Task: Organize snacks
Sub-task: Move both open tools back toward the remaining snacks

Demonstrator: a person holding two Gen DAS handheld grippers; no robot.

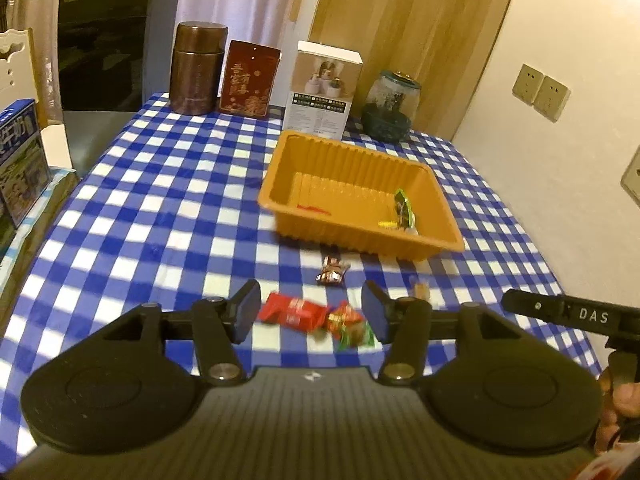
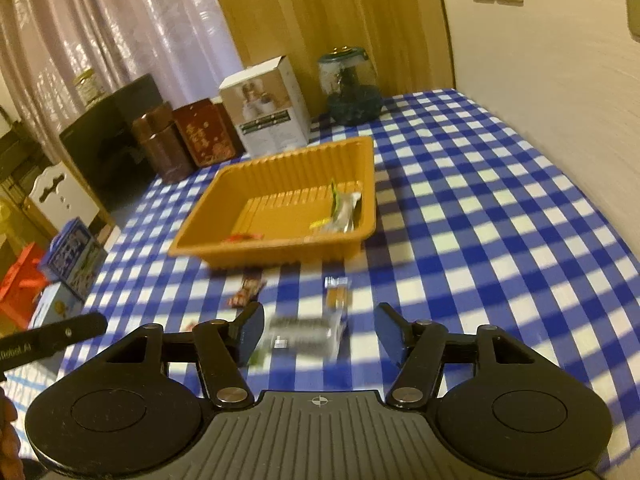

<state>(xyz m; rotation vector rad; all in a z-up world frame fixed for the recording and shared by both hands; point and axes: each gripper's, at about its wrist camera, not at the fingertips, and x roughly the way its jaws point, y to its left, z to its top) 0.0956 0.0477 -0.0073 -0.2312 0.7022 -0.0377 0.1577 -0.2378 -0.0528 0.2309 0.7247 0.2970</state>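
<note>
An orange tray (image 1: 448, 240) sits mid-table; it also shows in the right wrist view (image 2: 192, 236). It holds a green packet (image 1: 405, 210), a yellow piece and a red strip. My left gripper (image 1: 312, 314) is open over a red snack packet (image 1: 290, 311) and a red-green candy (image 1: 352, 326). A small brown candy (image 1: 332, 271) lies in front of the tray. My right gripper (image 2: 320, 330) is open around a blurred clear-wrapped snack (image 2: 300, 334). An orange-filled clear packet (image 2: 337, 294) lies just beyond it.
A blue-white checked cloth (image 1: 160, 208) covers the table. At the back stand a brown canister (image 1: 196, 68), a red tin (image 1: 250, 78), a white box (image 1: 322, 90) and a glass jar (image 1: 392, 104). A wall (image 1: 560, 80) runs along the right. A milk carton (image 1: 18, 160) stands at the left.
</note>
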